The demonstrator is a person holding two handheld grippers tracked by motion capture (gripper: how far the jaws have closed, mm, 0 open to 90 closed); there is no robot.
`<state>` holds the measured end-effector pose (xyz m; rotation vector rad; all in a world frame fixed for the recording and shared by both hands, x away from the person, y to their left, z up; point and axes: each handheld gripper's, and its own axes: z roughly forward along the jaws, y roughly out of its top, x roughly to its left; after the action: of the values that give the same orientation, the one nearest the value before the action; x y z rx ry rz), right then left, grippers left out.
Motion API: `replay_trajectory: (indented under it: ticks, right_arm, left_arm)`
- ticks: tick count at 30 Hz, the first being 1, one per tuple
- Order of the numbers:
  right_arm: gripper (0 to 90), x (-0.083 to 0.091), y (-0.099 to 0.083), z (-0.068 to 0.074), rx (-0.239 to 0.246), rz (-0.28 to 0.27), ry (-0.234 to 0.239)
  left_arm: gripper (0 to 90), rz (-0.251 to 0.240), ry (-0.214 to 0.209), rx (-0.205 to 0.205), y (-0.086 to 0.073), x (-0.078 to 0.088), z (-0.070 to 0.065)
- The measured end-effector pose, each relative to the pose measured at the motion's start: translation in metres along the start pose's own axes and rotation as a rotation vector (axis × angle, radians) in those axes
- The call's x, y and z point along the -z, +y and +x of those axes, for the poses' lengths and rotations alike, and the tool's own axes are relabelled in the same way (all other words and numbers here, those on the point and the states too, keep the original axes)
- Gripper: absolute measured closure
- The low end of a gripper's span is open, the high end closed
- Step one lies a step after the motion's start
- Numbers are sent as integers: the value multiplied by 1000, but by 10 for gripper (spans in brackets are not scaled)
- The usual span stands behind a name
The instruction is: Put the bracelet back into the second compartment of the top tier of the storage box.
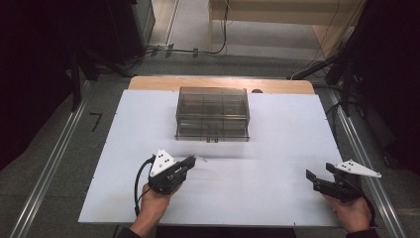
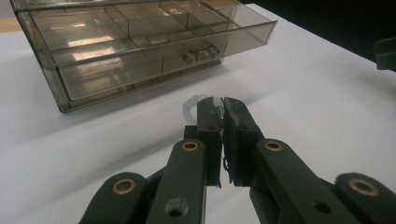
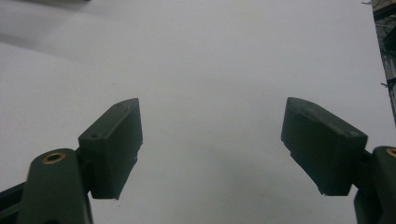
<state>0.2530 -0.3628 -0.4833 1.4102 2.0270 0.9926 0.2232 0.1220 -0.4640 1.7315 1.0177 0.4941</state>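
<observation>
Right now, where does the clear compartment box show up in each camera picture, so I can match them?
High view: the clear compartment box sits centre, toward the table's far edge, beyond the left gripper.
Left gripper view: the box fills the upper left, past the closed jaws, which pinch a small clear ring.
Right gripper view: the box is not in it; open jaws over the white tabletop.
Shared landmark: the white tabletop.

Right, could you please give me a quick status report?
Left tool shut on small clear ring. Right tool open, empty. Compartment box ahead, path clear.
</observation>
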Motion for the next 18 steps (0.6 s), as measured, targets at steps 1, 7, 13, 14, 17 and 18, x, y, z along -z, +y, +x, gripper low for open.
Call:
replay_trajectory:
  ticks: [1,7,13,14,17,18]
  right_arm:
    - [187,0,0,0,0,0,0]
    - [187,0,0,0,2,1,0]
    - [187,-1,0,-1,2,1,-1]
    - [187,-1,0,-1,2,1,-1]
    - [187,-1,0,-1,2,1,0]
    - [187,-1,0,-1,3,1,0]
  left_arm:
    - [866,-2,2,0,1,-1,0]
    - [866,-18,-8,-3,6,-4,-2]
    - [866,-42,-18,-4,11,-6,-3]
    - [866,-48,-18,-2,12,-7,-3]
    - [866,-59,-20,0,14,-8,-3]
    - [866,-62,-22,1,14,-8,-3]
